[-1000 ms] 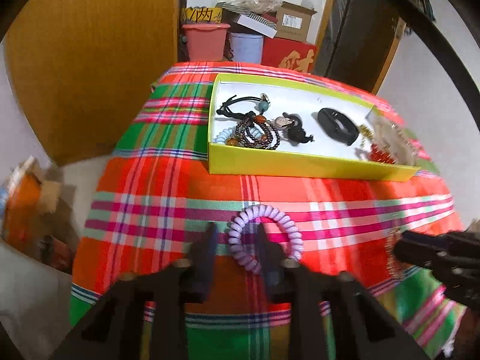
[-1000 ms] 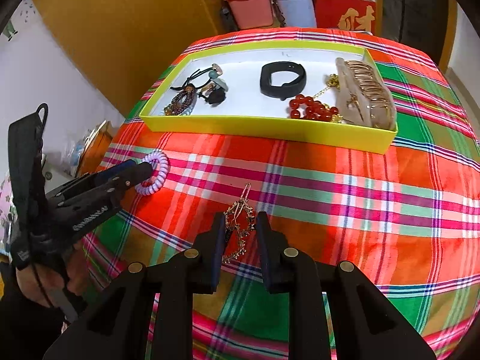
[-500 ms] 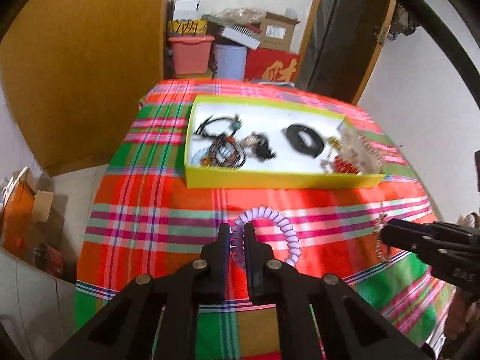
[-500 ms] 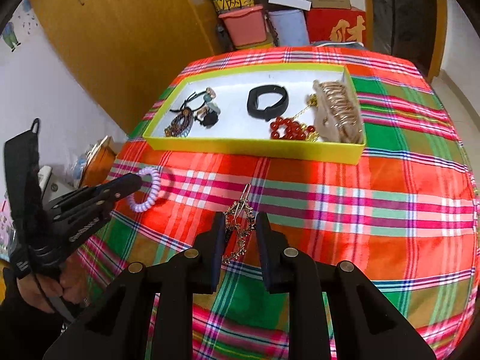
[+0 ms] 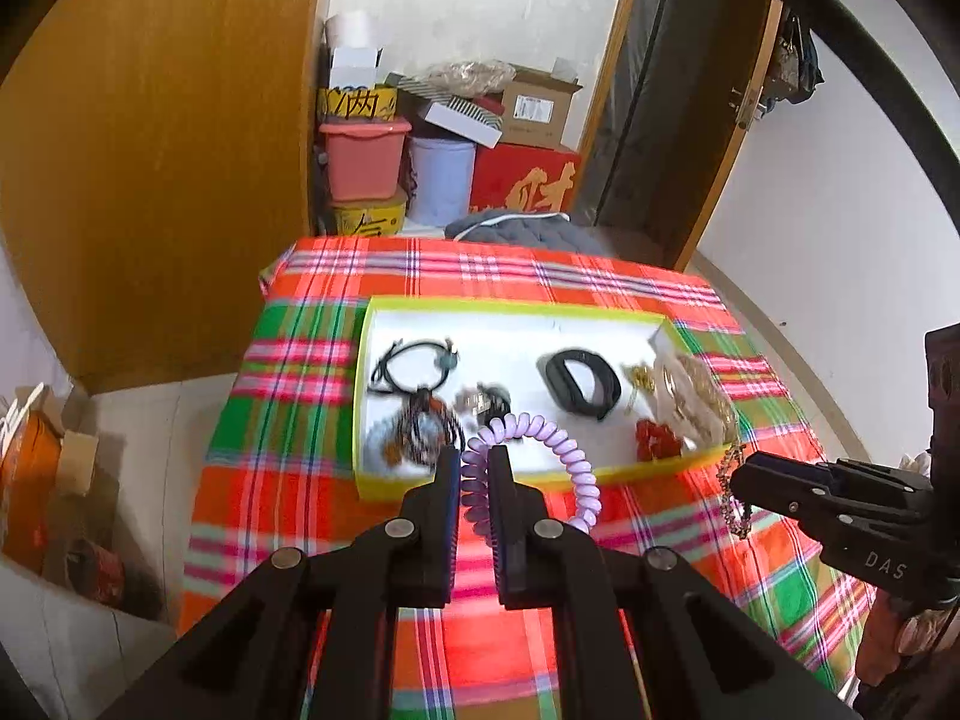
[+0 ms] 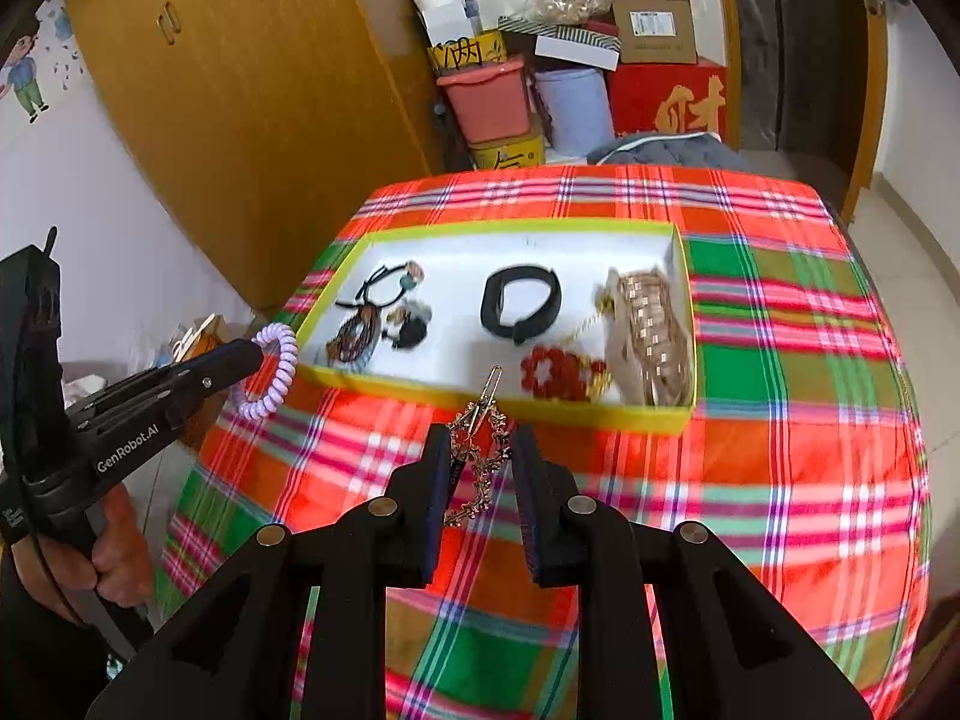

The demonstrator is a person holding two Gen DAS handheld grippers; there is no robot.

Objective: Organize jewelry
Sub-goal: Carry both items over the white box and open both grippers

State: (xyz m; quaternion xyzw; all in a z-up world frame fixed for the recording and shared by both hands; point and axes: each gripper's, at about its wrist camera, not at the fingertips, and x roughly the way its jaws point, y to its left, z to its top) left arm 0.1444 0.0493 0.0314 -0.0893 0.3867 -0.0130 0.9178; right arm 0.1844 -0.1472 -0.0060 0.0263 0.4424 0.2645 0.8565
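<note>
My left gripper (image 5: pixel 474 462) is shut on a lilac spiral hair tie (image 5: pixel 540 450) and holds it in the air above the table, near the front wall of the yellow-rimmed tray (image 5: pixel 510 306). It also shows in the right wrist view (image 6: pixel 255 354) with the hair tie (image 6: pixel 273 372) hanging from it. My right gripper (image 6: pixel 480 450) is shut on a gold ornate hair clip (image 6: pixel 480 438), lifted off the cloth in front of the tray (image 6: pixel 510 228). The tray holds a black band (image 6: pixel 521 303), red beads (image 6: pixel 561 372), a gold claw clip (image 6: pixel 651 330) and dark bracelets (image 6: pixel 360 330).
The table wears a red, green and pink plaid cloth (image 6: pixel 780 420). Behind it stand a wooden wardrobe (image 6: pixel 240 90), a pink bin (image 6: pixel 489 96), a red box (image 6: pixel 672 102) and cardboard boxes. Clutter lies on the floor at the left (image 5: pixel 36 480).
Both grippers rose well above the table, each lifting its item off the cloth. The left one closed tighter on the hair tie. The table looks smaller and farther below.
</note>
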